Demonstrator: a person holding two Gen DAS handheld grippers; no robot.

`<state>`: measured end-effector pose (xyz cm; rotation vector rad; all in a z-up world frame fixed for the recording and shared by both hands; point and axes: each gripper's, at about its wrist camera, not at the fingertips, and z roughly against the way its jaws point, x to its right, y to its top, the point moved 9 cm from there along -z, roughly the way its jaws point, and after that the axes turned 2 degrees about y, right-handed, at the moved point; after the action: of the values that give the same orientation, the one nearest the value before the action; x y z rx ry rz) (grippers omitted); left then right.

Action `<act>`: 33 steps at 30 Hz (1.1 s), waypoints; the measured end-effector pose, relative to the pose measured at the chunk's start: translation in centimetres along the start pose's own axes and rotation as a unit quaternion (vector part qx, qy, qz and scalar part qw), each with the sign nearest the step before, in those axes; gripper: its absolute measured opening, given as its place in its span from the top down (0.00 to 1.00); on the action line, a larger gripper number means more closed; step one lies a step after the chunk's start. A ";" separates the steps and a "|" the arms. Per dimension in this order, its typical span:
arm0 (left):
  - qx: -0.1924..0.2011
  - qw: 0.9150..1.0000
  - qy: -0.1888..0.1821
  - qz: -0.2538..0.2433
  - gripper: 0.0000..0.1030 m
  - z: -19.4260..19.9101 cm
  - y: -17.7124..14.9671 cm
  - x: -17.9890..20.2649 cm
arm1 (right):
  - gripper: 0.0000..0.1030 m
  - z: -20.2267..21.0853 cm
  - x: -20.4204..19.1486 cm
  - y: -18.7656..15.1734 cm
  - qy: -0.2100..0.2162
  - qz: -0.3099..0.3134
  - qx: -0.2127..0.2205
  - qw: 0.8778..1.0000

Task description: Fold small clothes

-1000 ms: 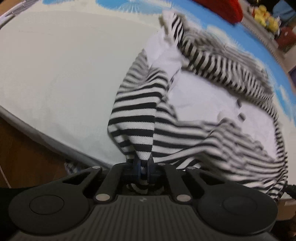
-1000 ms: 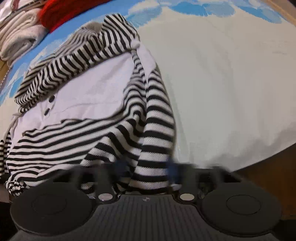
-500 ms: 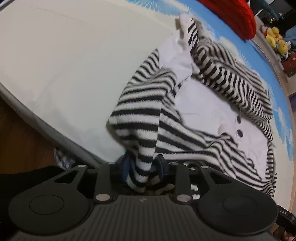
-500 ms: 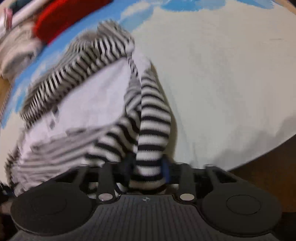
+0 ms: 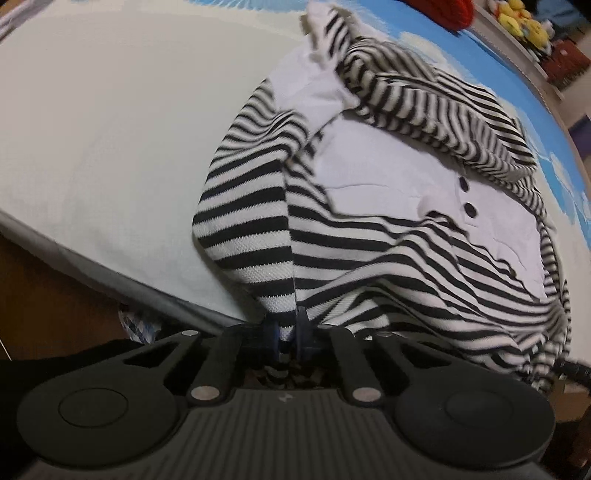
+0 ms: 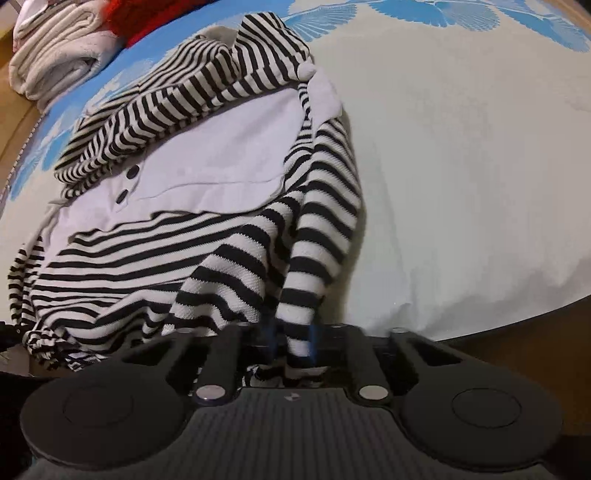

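A small black-and-white striped top (image 5: 369,258) with a white front panel and two dark buttons (image 5: 466,195) lies crumpled on the pale bed sheet (image 5: 110,129). My left gripper (image 5: 286,332) is shut on a striped corner of it at the bed's near edge. In the right wrist view the same top (image 6: 184,229) spreads to the left, and my right gripper (image 6: 293,339) is shut on another striped corner. Both held corners are drawn taut toward the grippers.
The sheet has a blue shell pattern (image 6: 424,11) at the far side. Folded white towels (image 6: 55,51) and a red cloth (image 6: 147,18) lie at the far left in the right wrist view. Yellow toys (image 5: 524,22) sit beyond the bed. Wooden floor (image 5: 55,302) lies below the bed edge.
Both grippers, seen wider around the cloth half a second ago, have closed tightly on the striped corners. The top has been pulled toward the near edge and spread a little flatter.
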<state>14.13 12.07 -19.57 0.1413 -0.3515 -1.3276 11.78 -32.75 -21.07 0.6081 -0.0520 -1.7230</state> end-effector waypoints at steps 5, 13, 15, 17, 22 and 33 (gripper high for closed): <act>0.045 0.998 -0.029 -0.037 0.93 4.8 1.8 1.5 | 0.93 4.5 -0.6 3.0 0.057 -0.025 0.062 0.996; 0.108 0.988 -0.078 -0.083 0.94 12.8 3.7 1.9 | 0.94 13.9 -2.0 6.2 0.158 -0.035 0.150 0.975; 0.120 0.983 -0.104 -0.090 0.94 15.4 3.3 1.7 | 0.94 16.1 -2.2 5.9 0.178 -0.033 0.164 0.970; 0.130 0.979 -0.131 -0.088 0.94 17.7 2.9 1.5 | 0.95 19.0 -2.1 5.8 0.211 -0.036 0.184 0.959; 0.150 0.969 -0.182 -0.071 0.93 21.0 3.5 0.8 | 0.95 22.8 -0.4 5.5 0.267 -0.067 0.217 0.937; 0.077 0.986 -0.147 -0.018 0.93 9.7 11.6 0.5 | 0.95 12.4 -0.7 12.1 0.189 -0.099 0.154 0.965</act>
<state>21.69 15.37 -6.89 0.0812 -0.7049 -1.3594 17.54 -38.70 -5.85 1.2012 0.0113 -1.7743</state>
